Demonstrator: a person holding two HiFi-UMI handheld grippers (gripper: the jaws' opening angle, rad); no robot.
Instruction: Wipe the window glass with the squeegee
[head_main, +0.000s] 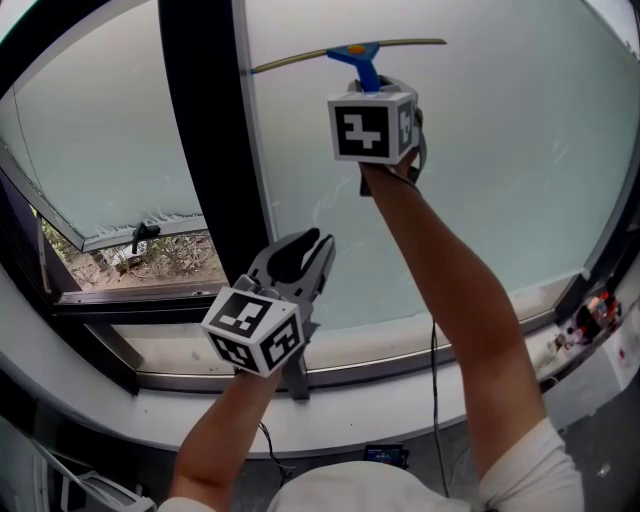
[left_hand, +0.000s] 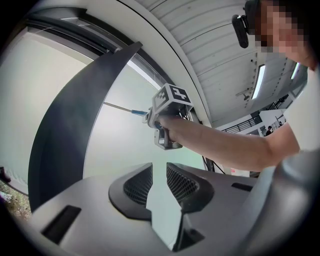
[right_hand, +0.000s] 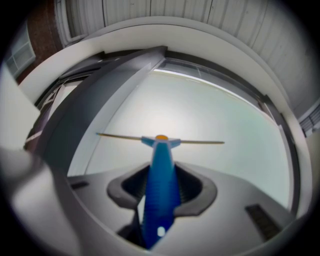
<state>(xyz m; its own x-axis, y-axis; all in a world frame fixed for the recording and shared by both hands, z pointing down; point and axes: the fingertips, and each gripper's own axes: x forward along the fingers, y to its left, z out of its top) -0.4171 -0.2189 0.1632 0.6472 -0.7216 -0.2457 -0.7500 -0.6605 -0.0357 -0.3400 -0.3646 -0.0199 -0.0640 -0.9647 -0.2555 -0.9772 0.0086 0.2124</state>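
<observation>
Beside a flat black frame (head_main: 200, 130), smooth frosted glass (head_main: 500, 170) backs the left gripper (head_main: 305, 250), its mesh-faced jaws slightly apart on nothing, and the right gripper (head_main: 378, 88), clamped on the squeegee (head_main: 362, 66), whose thin blade sits near the glass's top edge.

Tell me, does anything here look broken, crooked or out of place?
Nothing stands out. The right gripper holds the squeegee by its handle, blade slightly tilted at the glass; the left gripper hangs idle, jaws apart.
</observation>
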